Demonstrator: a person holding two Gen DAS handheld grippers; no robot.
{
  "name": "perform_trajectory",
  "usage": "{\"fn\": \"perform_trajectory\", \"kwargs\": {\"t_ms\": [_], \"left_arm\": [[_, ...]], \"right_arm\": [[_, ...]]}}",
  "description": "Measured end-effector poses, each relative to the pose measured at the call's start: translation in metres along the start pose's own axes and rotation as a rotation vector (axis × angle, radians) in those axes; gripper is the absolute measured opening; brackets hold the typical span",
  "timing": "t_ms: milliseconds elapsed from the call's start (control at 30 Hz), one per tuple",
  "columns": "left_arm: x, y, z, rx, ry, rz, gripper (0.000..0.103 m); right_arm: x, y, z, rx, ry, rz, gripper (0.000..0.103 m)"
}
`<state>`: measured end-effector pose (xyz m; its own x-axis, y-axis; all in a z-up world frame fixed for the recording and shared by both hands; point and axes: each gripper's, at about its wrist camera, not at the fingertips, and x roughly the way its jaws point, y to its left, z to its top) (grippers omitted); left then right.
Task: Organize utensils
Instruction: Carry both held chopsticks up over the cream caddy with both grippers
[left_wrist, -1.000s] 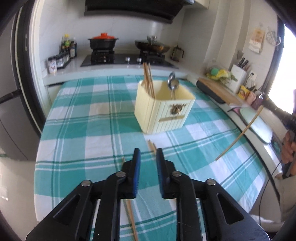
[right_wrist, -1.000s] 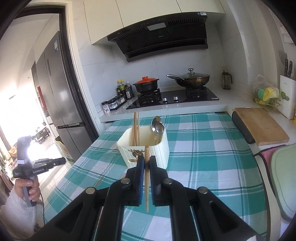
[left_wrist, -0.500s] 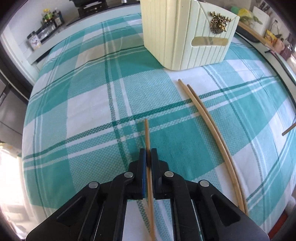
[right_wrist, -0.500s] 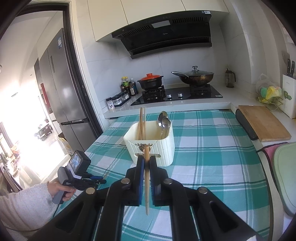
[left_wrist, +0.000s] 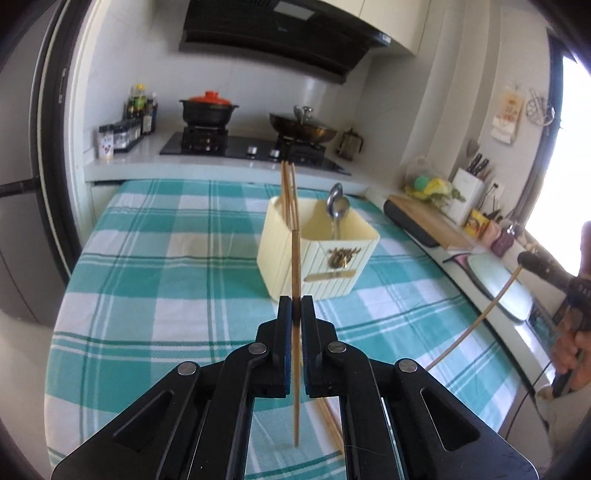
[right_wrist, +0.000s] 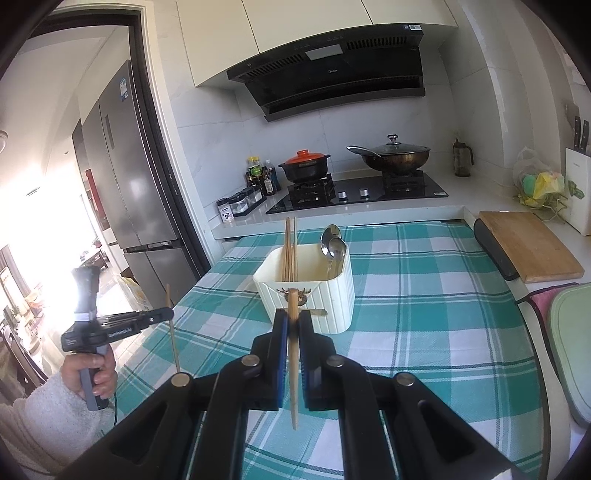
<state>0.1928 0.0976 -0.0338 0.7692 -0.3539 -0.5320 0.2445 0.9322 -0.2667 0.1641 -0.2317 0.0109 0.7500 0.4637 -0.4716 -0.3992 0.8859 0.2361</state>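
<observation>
A cream utensil holder (left_wrist: 317, 254) stands on the checked tablecloth, with chopsticks (left_wrist: 288, 195) and spoons (left_wrist: 338, 206) upright in it. My left gripper (left_wrist: 295, 306) is shut on a single chopstick (left_wrist: 295, 369), held upright above the table in front of the holder. My right gripper (right_wrist: 291, 321) is shut on another chopstick (right_wrist: 292, 362), also near the holder (right_wrist: 306, 288). More chopsticks (left_wrist: 330, 424) lie on the cloth under the left gripper. The left gripper also shows in the right wrist view (right_wrist: 162, 315), and the right one's chopstick in the left wrist view (left_wrist: 476, 321).
A green checked tablecloth (left_wrist: 166, 258) covers the table. Behind it is a stove with a red-lidded pot (left_wrist: 208, 109) and a wok (left_wrist: 303, 127). A wooden cutting board (right_wrist: 528, 247) and knife block (left_wrist: 467, 192) sit on the right counter. A fridge (right_wrist: 122, 184) stands left.
My left gripper closed on a chopstick lying on the cloth and lifted it upright. The right gripper kept its chopstick and stayed near the holder.
</observation>
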Motion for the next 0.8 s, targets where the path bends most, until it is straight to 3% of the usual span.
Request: {"fn": "perform_trajectory", "kwargs": {"t_ms": [333,800], "left_arm": [[-0.026,-0.012,0.022,0.006,-0.106,-0.026,0.003],[-0.033,-0.022,0.052,0.039,-0.132,-0.027,0.003]], "right_arm": [[0.005,0.004,0.002,0.001,0.000,-0.013,0.006],[-0.002,-0.010,0.022,0.009,-0.042,-0.039,0.006]]}}
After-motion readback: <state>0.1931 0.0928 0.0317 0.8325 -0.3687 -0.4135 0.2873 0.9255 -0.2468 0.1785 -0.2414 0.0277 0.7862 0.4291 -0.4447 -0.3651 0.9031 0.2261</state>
